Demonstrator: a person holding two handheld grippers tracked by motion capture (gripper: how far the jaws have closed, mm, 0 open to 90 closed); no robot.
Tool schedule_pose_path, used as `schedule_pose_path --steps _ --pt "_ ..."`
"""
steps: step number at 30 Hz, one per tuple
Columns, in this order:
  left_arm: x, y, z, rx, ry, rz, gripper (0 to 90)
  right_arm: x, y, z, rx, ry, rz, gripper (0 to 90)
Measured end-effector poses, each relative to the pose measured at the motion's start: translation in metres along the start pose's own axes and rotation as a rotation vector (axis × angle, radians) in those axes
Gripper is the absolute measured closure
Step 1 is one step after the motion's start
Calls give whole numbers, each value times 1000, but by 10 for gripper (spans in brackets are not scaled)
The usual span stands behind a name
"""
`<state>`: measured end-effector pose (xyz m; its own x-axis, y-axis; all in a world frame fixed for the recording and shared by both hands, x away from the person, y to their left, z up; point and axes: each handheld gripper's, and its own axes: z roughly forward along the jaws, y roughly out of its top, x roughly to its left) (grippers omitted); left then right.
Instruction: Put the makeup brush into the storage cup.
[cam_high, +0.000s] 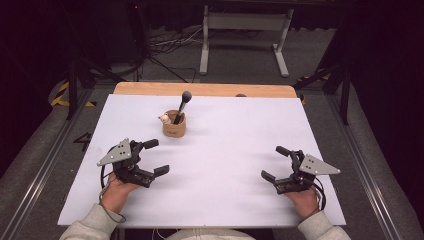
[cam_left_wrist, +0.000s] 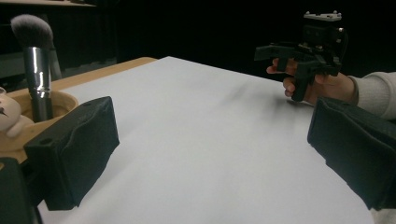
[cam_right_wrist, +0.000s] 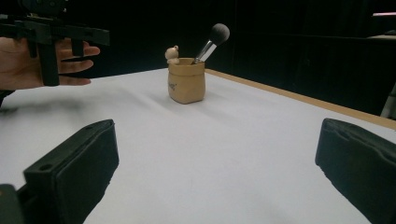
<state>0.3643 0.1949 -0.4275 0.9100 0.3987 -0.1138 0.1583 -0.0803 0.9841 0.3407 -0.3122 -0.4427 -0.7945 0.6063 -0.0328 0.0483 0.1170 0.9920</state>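
Cup (cam_high: 174, 125) sits toward the table's (cam_high: 235, 195) far side, brush (cam_high: 182, 105) leaning inside so its handle's grabbable. Left gripper (cam_high: 151, 157) nearest it, right gripper (cam_high: 274, 162) farther off, both spread wide, holding nothing.

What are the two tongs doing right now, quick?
Left tongs: open, holding nothing, near the tan holder cup with the black makeup brush.
Right tongs: open, holding nothing.

Tan cup (cam_high: 174, 127) upright, far-left; makeup brush (cam_high: 182, 106) leaning inside.
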Motion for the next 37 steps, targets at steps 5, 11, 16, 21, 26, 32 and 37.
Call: schedule_pose_path --steps 5,11,16,21,26,32,37 --pt "1 -8 0 -6 3 -13 26 1 -1 1 2 7 -3 0" --pt "-1 -17 2 2 -2 -10 27 2 -3 1 6 12 -7 0" --pt "-3 -23 5 15 -7 5 27 4 -5 2 14 15 -4 0" --pt "-4 -27 7 24 -12 2 29 6 -6 2 19 1 2 0" --pt "-5 -27 7 -2 -17 -1 30 8 -7 2 25 4 -2 0" --pt "-4 -27 6 -46 -14 0 36 9 -7 3 24 4 -8 0" --pt "-4 -27 5 -48 -14 -5 36 9 -6 3 23 5 -8 0"
